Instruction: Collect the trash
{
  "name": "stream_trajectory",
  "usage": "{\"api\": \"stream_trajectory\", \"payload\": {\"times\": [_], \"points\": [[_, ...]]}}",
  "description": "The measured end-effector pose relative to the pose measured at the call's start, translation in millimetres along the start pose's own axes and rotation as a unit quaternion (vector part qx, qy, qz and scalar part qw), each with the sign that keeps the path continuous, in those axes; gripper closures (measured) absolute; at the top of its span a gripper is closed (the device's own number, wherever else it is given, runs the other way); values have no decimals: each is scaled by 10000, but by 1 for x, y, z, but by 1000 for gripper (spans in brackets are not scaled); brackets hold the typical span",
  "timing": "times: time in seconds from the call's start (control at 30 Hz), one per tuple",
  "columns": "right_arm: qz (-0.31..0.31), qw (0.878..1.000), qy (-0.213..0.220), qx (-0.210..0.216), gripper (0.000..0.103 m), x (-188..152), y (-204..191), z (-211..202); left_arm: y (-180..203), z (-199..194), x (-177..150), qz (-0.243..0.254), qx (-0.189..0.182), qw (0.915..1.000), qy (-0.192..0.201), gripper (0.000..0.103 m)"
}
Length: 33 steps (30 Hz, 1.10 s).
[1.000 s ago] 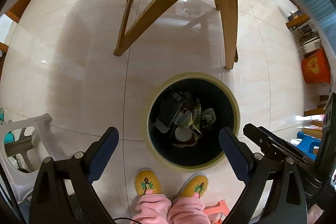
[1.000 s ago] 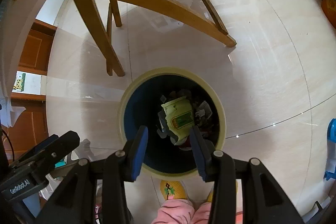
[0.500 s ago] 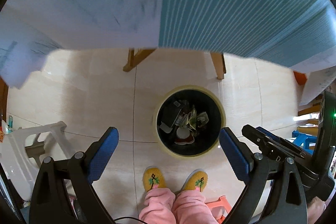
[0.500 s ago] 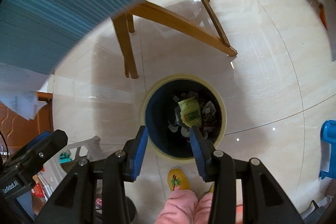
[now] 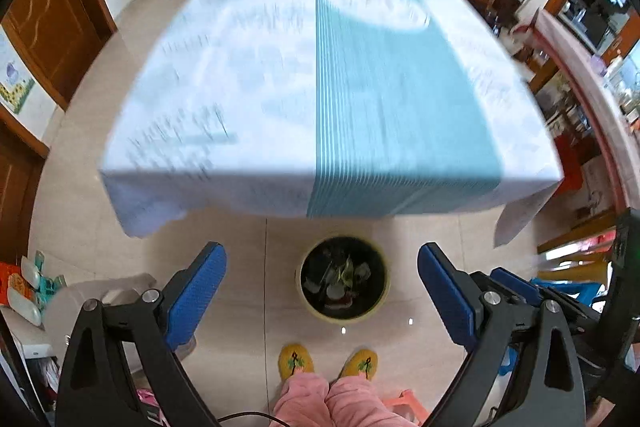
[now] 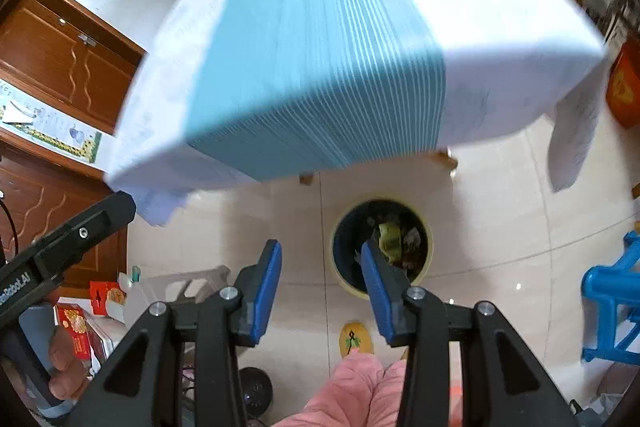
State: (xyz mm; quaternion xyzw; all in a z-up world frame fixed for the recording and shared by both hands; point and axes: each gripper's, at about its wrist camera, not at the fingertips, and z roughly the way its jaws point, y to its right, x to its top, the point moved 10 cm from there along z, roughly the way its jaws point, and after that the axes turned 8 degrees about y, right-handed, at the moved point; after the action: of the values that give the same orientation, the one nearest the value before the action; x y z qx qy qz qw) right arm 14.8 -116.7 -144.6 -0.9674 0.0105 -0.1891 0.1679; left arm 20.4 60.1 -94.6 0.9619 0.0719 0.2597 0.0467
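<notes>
1. The left gripper (image 5: 322, 279) is seen with its jaws spread wide and nothing between them.
2. The right gripper (image 6: 320, 267) is held with its jaws partly spread, also empty.
3. The trash bin (image 5: 344, 277) is found on the floor (image 5: 248, 247), near the yellow slippers (image 5: 295, 363), with wrappers (image 6: 390, 237) inside.
4. The tabletop (image 5: 320, 79), covered by a white and blue cloth, lies beyond it.

I see a table under a white and blue striped cloth (image 5: 320, 79), blurred; a blue plastic stool (image 6: 612, 311) on the pale tile floor (image 5: 248, 247); brown wooden doors (image 6: 60, 39), I think.
</notes>
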Motion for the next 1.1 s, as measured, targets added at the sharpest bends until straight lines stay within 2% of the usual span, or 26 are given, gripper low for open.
{"api": "stream_trajectory", "payload": {"times": [0.27, 0.57, 0.67, 0.83, 1.1], "points": [[-421, 9962, 767, -45, 61, 59, -41, -88, -5, -77, 56, 172, 315, 9979, 540, 8], [-795, 9860, 1467, -83, 61, 94, -74, -152, 10, -124, 82, 251, 379, 9941, 988, 8], [-848, 9830, 1623, -129, 44, 96, -77, -162, 15, -131, 85, 279, 368, 9927, 1116, 8], [-905, 9809, 1708, -195, 43, 99, -75, -168, 24, -134, 89, 340, 368, 9906, 1275, 8], [-921, 9804, 1733, -185, 43, 99, -74, -168, 30, -130, 88, 323, 350, 9912, 1236, 8]]}}
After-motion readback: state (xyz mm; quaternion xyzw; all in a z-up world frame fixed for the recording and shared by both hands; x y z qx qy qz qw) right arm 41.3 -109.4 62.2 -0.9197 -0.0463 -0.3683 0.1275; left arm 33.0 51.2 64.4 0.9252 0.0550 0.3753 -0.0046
